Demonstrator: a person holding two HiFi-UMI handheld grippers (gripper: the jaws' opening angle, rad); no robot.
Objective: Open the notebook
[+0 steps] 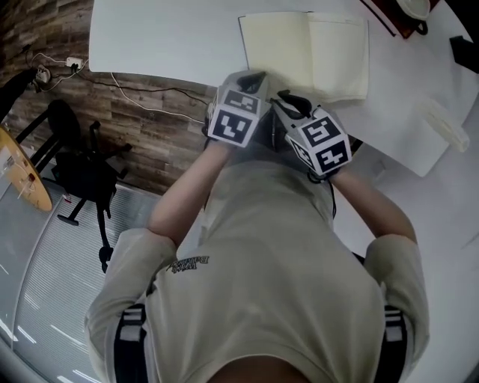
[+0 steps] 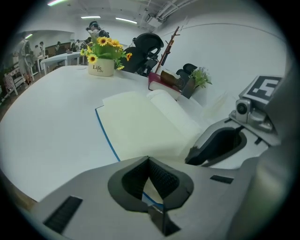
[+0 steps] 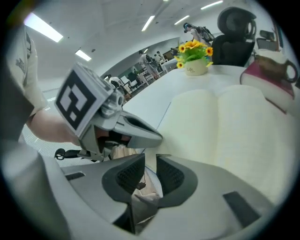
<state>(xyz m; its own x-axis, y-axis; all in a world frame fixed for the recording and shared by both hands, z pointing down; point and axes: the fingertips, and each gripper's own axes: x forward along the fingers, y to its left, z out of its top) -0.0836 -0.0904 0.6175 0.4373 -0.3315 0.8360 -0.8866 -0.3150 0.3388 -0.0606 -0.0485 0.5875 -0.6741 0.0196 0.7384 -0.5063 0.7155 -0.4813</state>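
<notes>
The scene held one open notebook (image 1: 307, 56) on one white table (image 1: 165, 37). Two grippers were counted, a left gripper (image 2: 148, 159) and a right gripper (image 3: 150, 157). One pot of sunflowers (image 2: 102, 65) and one small green plant (image 2: 200, 76) were present. One dark red flat item (image 1: 397, 26) bore one cup (image 1: 414, 6). Two black chairs appeared, a far chair (image 2: 149, 44) and a near chair (image 1: 82, 172), beside one round wooden table (image 1: 26, 179).

The white ceramic flower pot (image 2: 101, 68) of yellow sunflowers (image 2: 107, 47) on the white desk (image 2: 51, 108) reads "Life" twice, stacked. Dark print on the person's beige shirt (image 1: 188, 264) is too small to read.
</notes>
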